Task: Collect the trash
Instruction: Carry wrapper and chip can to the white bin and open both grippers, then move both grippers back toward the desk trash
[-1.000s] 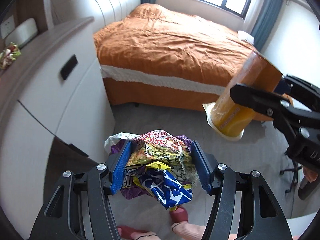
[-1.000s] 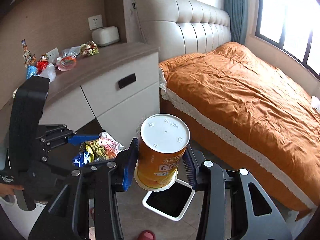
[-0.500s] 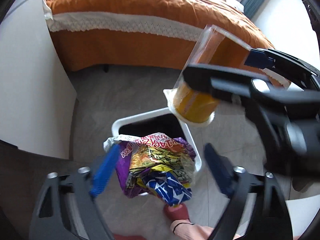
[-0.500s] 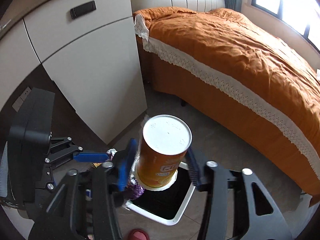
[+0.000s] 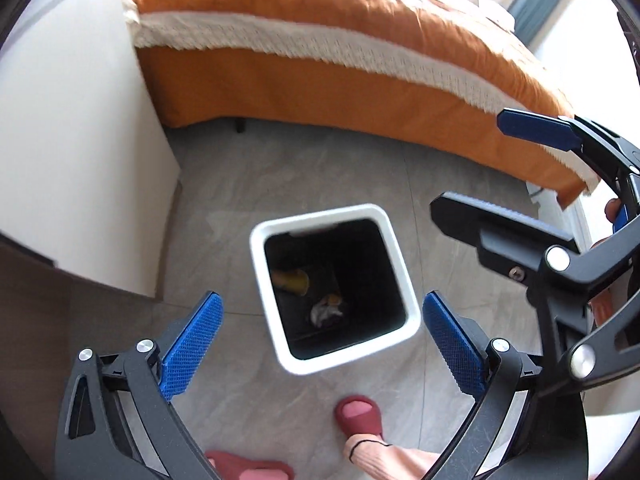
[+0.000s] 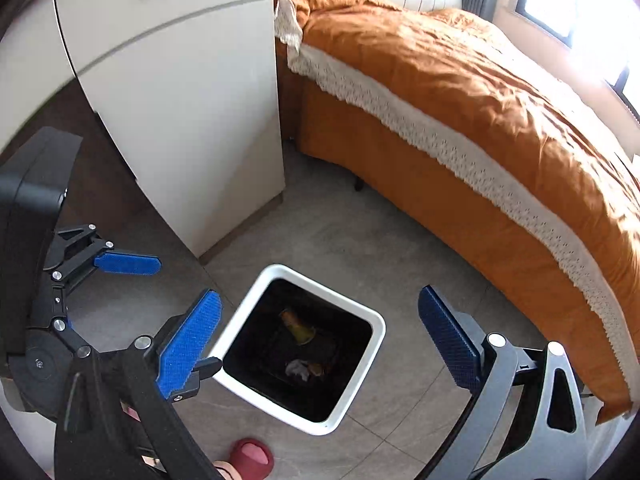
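On the far side of the grey tiled floor point(image 5: 320, 176) the bed point(image 6: 480, 92) with its orange cover and lace trim runs across the room, and to the left stands the cream cabinet point(image 6: 192, 100). Nearer, between cabinet and bed, sits the white square bin point(image 5: 394, 256) with its black liner, directly below both tools.

A second ago each gripper carried something: the left pinched a bundle of crumpled snack wrappers, the right an orange tube-shaped can with a white lid. Both loads are gone from the jaws now. The left gripper point(image 5: 320, 344) hangs over the bin's near side with its blue pads spread as wide as they go and nothing between them. The right gripper point(image 6: 320, 344) stands the same way; its jaws are opening the last bit, empty, the bin mouth showing through the gap. In the left view it reaches in from the right edge.

Down in the dark of the bin lie the orange can point(image 5: 294, 280), on its side toward the far left, and the wrapper bundle point(image 5: 326, 310) nearer the middle, pale and crumpled; detail there is dim.

So this round of trash looks delivered. I judge the drop complete, with both tools free to be lifted and taken for more litter.

At the near edge, the person's feet in red slippers point(image 5: 360, 416) stand just beside the bin.
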A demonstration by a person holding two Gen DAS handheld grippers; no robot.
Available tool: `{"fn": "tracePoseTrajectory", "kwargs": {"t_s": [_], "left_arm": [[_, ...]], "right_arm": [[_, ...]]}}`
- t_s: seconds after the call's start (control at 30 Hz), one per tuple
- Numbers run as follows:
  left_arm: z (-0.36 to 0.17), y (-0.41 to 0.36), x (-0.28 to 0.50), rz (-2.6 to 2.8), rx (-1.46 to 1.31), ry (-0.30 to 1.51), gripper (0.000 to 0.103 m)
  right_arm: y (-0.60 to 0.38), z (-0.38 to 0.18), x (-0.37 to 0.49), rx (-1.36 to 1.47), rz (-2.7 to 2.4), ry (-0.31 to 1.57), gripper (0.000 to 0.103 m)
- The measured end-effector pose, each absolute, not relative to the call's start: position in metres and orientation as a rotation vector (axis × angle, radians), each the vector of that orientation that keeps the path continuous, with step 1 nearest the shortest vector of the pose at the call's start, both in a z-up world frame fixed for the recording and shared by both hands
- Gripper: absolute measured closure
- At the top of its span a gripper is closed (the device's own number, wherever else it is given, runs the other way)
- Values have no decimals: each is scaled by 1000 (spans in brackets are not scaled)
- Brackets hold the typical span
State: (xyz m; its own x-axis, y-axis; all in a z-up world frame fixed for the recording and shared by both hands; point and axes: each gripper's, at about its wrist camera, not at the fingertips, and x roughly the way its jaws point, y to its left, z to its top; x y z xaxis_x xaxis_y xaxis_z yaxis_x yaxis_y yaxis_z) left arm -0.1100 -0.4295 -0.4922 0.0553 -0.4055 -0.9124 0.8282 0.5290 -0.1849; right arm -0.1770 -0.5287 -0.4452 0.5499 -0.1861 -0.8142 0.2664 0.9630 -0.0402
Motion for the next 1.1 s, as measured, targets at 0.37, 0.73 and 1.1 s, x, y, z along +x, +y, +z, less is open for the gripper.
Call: {"fn": "tracePoseTrajectory", "kwargs": {"t_s": [0.37,0.73,1.1], "left_arm": [[-329,-380,-104,-857,372,1032,5],[-194,-288,-68,-682,245,843,5],[-129,-198,-20,-573,195,741,5]], "right_arm": [[-493,-274,-176,46,-229,759,5],[-430,-155,-140,-47,-154,565,4],[-352,-101,-86,-80,-87,502,5]]}}
